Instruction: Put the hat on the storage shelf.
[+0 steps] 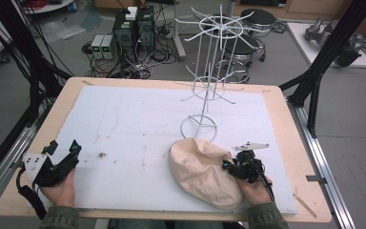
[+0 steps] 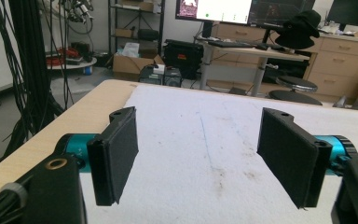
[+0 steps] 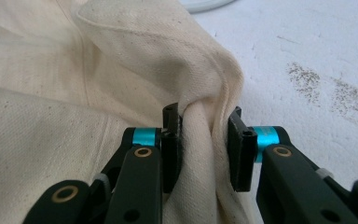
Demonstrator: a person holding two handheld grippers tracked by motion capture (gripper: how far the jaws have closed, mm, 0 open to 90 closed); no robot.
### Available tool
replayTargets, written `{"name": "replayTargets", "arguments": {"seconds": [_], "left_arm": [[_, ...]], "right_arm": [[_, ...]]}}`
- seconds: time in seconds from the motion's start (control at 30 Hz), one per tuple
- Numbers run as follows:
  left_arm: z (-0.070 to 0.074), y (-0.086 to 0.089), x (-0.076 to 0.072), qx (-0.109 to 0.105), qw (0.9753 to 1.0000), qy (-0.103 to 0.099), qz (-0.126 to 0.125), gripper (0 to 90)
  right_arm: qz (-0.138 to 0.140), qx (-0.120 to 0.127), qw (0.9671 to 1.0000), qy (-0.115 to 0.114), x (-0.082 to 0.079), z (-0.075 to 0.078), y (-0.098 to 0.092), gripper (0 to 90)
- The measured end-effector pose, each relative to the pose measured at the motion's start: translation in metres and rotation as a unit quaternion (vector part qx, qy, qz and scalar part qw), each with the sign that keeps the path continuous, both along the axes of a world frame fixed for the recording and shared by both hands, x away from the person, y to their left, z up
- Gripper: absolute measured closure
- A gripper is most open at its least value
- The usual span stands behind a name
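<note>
The right gripper (image 3: 204, 149) has its 2 black jaws closed most of the way on a bunched fold of the cream cloth hat (image 3: 74, 93), with the fabric squeezed into a thick ridge between the pads. In the high view this gripper (image 1: 229, 165) sits at the right edge of the hat (image 1: 200, 171), held by the person's right hand (image 1: 255, 190) near the front edge of the table. The hat lies rumpled on the white foam sheet (image 1: 133, 129), a soft rounded mound spreading to the left of the right gripper, with visible seams and a plain woven surface. Just beyond the hat stands the round base of a white wire rack (image 1: 209, 71), its thin arms spreading out above. A small grey plate (image 1: 251, 145) lies on the sheet just past the right gripper.

The left gripper (image 2: 200, 158) has its 2 jaws spread wide apart, holding nothing, with only the stained sheet (image 2: 214, 140) between them. In the high view it (image 1: 62, 148) rests well to the left of the hat, in the person's left hand (image 1: 59, 191), near the front left corner of the wooden table (image 1: 295, 157).
</note>
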State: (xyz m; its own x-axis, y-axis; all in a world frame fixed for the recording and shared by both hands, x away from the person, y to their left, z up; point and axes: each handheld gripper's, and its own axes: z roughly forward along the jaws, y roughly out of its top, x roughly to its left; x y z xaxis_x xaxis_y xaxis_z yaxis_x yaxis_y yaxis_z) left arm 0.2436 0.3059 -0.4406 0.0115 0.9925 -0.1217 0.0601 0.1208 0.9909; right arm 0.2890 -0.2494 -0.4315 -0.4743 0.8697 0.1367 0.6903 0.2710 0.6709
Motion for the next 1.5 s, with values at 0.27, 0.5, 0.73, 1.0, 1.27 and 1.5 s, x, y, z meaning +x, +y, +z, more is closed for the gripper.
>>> {"name": "replayTargets", "arguments": {"seconds": [0.27, 0.5, 0.73, 1.0, 1.27, 1.5], "left_arm": [[0.000, 0.000, 0.001, -0.002, 1.0000, 0.000, 0.000, 28.9], [0.000, 0.001, 0.000, -0.001, 1.0000, 0.000, 0.001, 28.9], [0.000, 0.001, 0.000, -0.002, 1.0000, -0.001, 0.001, 28.9], [0.000, -0.001, -0.002, -0.004, 1.0000, -0.001, -0.002, 28.9], [0.000, -0.001, -0.003, -0.004, 1.0000, -0.003, 0.000, 28.9], [0.000, 0.000, -0.006, -0.013, 0.9999, -0.006, 0.005, 28.9]], "right_arm": [[-0.011, 0.042, 0.9989, -0.019, -0.001, 0.003, -0.006, 74.0], [-0.005, 0.070, 0.9970, -0.034, -0.004, 0.006, -0.009, 74.4], [-0.002, 0.112, 0.9923, -0.052, -0.009, 0.012, -0.012, 74.8], [-0.003, 0.135, 0.9858, -0.100, -0.020, 0.026, -0.013, 74.8], [0.000, 0.149, 0.9767, -0.154, -0.031, 0.044, -0.011, 74.8], [0.016, 0.143, 0.9725, -0.183, -0.039, 0.053, -0.004, 74.8]]}}
